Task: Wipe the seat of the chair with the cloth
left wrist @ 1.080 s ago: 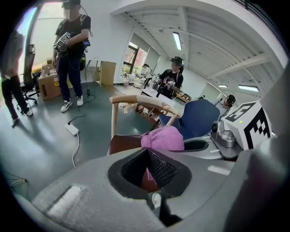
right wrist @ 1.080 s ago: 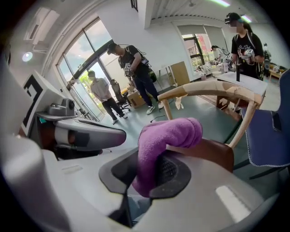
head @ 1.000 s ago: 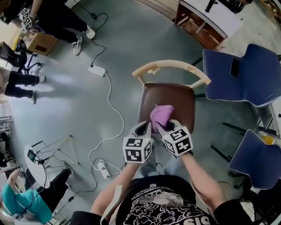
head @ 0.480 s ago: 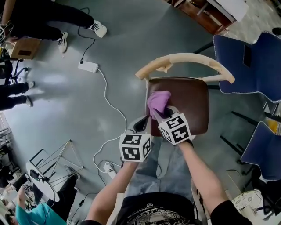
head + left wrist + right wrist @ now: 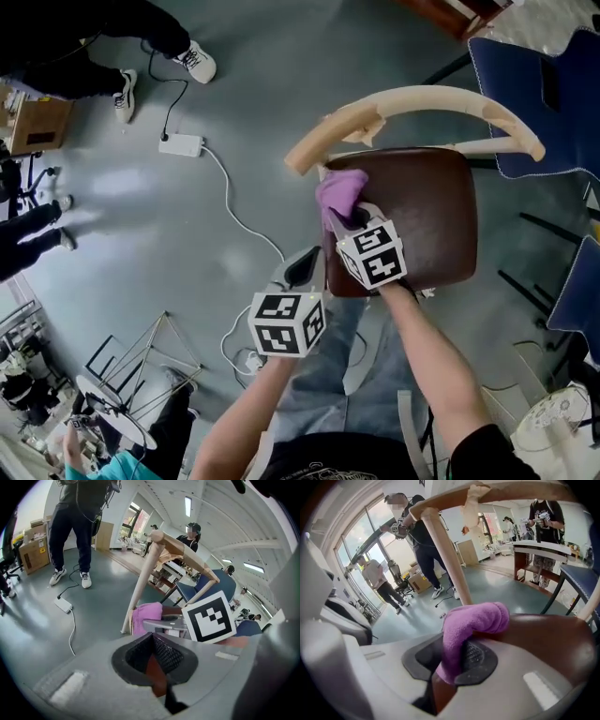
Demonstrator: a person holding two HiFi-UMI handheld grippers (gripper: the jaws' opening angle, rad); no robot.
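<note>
Right gripper (image 5: 351, 220) pinching purple terry cloth (image 5: 339, 190) on brown chair seat (image 5: 427, 216), back-left corner | left gripper (image 5: 302, 267) jaws together, empty, left of seat

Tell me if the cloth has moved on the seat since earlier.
Yes. Clamped in the right gripper, the cloth has gone from the seat's front to its rear left corner, beside the backrest post.

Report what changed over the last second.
The right gripper carried the purple terry cloth across the brown chair seat, from its front middle to its back left corner. The left gripper dropped behind, off the seat's left edge. Unchanged: right clamped on cloth, left shut and empty.
</note>
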